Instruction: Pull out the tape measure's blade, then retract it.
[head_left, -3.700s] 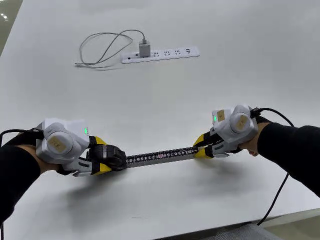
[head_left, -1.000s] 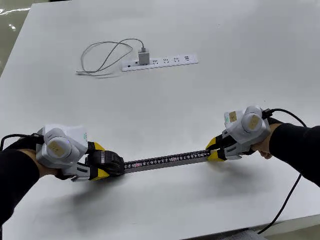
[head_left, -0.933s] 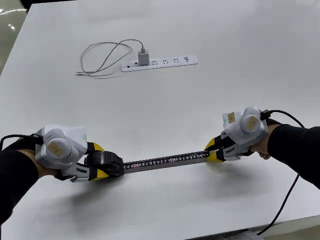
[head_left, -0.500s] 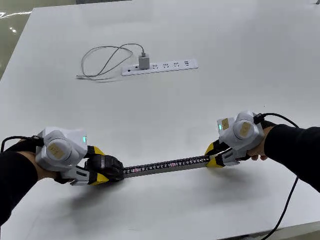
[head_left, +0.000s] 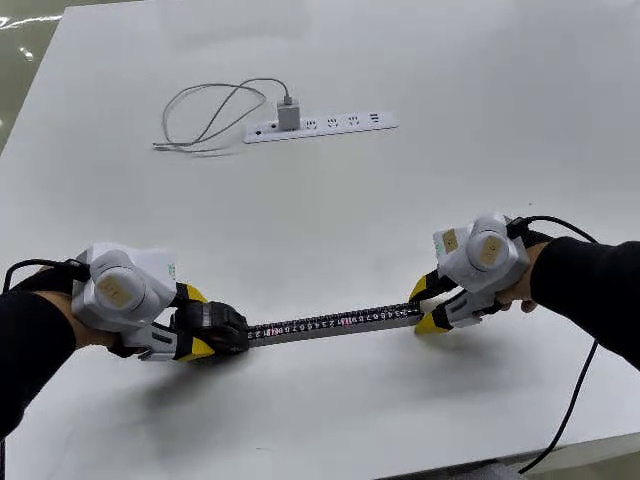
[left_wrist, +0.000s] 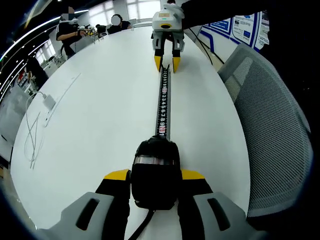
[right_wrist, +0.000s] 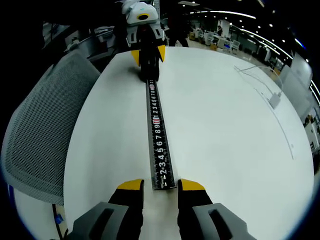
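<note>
The black tape measure case (head_left: 214, 326) (left_wrist: 155, 172) rests on the white table (head_left: 400, 200), and my left gripper (head_left: 200, 322) (left_wrist: 155, 176) is shut on it. Its blade (head_left: 335, 322) (left_wrist: 163, 100) (right_wrist: 157, 135) lies flat, drawn out to the right. The blade's tip sits between the yellow fingertips (right_wrist: 131, 185) of my right gripper (head_left: 426, 305) (right_wrist: 161, 186), with a small gap on each side, so that gripper is open. The left gripper view shows the right gripper (left_wrist: 166, 62) at the blade's far end. The left gripper (right_wrist: 146, 52) appears far off in the right gripper view.
A white power strip (head_left: 322, 123) with a plugged charger (head_left: 288, 114) and a looped cable (head_left: 205, 115) lies at the table's far side. The table's near edge (head_left: 500, 458) is close behind the grippers. A grey mesh chair (left_wrist: 270, 125) (right_wrist: 40, 140) stands beside it.
The blade has grown longer since the earliest frame as the right gripper moved right. In the last half second the right gripper's fingertips spread apart off the blade's tip.
</note>
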